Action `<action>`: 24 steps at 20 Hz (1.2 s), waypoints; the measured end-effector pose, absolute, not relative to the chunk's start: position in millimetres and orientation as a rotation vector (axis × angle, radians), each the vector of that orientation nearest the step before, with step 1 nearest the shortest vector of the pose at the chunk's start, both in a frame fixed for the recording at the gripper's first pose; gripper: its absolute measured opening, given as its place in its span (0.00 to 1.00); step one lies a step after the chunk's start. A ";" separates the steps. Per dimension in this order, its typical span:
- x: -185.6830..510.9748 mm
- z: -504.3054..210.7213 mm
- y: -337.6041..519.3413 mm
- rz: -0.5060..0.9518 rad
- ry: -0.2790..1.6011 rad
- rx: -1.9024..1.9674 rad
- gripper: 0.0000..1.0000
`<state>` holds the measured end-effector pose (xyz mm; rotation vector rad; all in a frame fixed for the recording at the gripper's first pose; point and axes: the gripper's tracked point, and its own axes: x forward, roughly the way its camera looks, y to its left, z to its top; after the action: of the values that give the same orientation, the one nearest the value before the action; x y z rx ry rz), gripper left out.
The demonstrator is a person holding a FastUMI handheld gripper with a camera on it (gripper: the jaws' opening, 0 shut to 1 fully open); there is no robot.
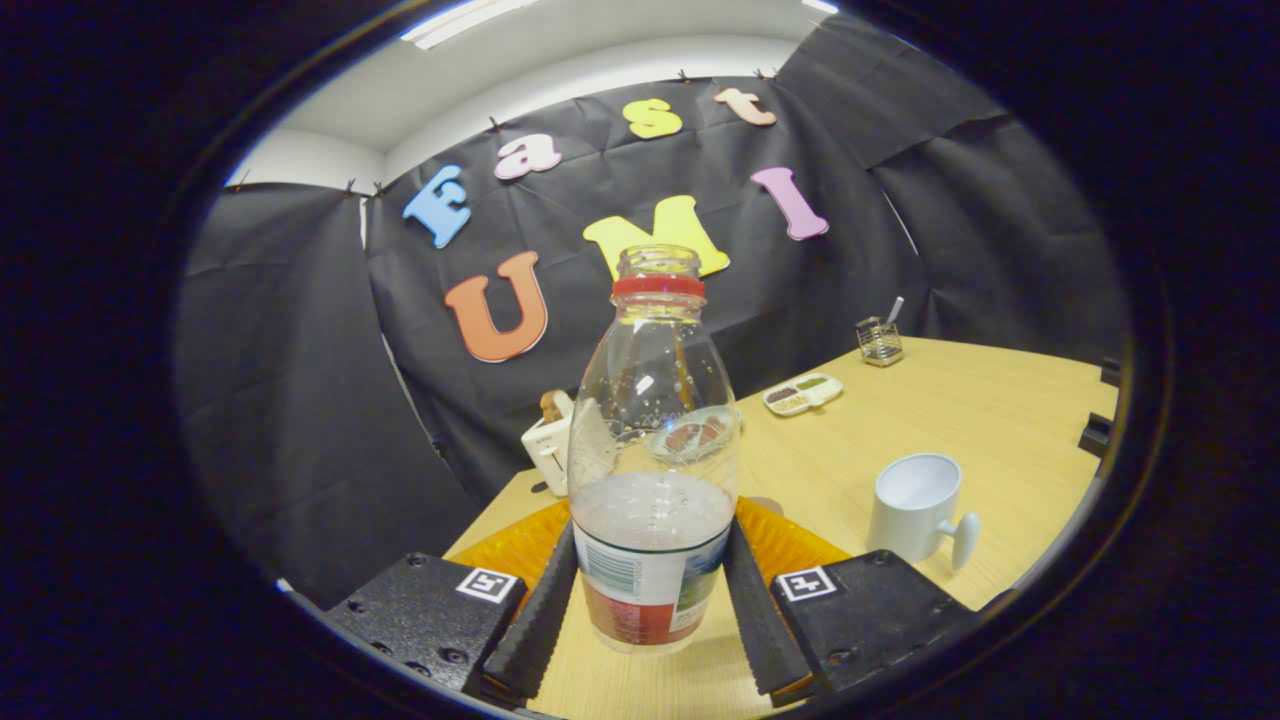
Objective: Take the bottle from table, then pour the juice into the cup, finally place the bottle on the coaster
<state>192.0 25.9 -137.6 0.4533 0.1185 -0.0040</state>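
We see the bottle point(652, 470) standing between the two fingers of our gripper point(650, 610), its long axis upright and its open mouth pointing up, with a red ring around the neck. Both fingers point(540, 620) lie against the labelled lower part of the bottle, one on each side, so we have it clamped with the jaws closed down to the bottle's width. The bottle is clear and holds pale liquid filling roughly its lower third, with droplets on the inside above that.

Behind the bottle, just beyond the fingers, an orange coaster point(790, 545) lies flat on the wooden table point(960, 410). To the right of the fingers and a little ahead stands a white cup point(915, 505), upright, handle turned towards us; we cannot tell whether anything is in it. Further ahead we see a white toaster point(550, 445) left of the bottle, a small divided dish point(803, 393) with dark and green contents, and beyond it a wire holder point(880, 340) with a utensil in it.
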 end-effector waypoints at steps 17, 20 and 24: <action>212.1 -122.7 -13.6 0.061 0.085 0.945 0.79; 215.3 -125.5 -10.8 0.075 0.077 1.001 0.79; 217.3 -131.9 -0.2 0.099 0.097 1.118 0.79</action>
<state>217.3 -0.2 -131.9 1.1184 0.0975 0.0986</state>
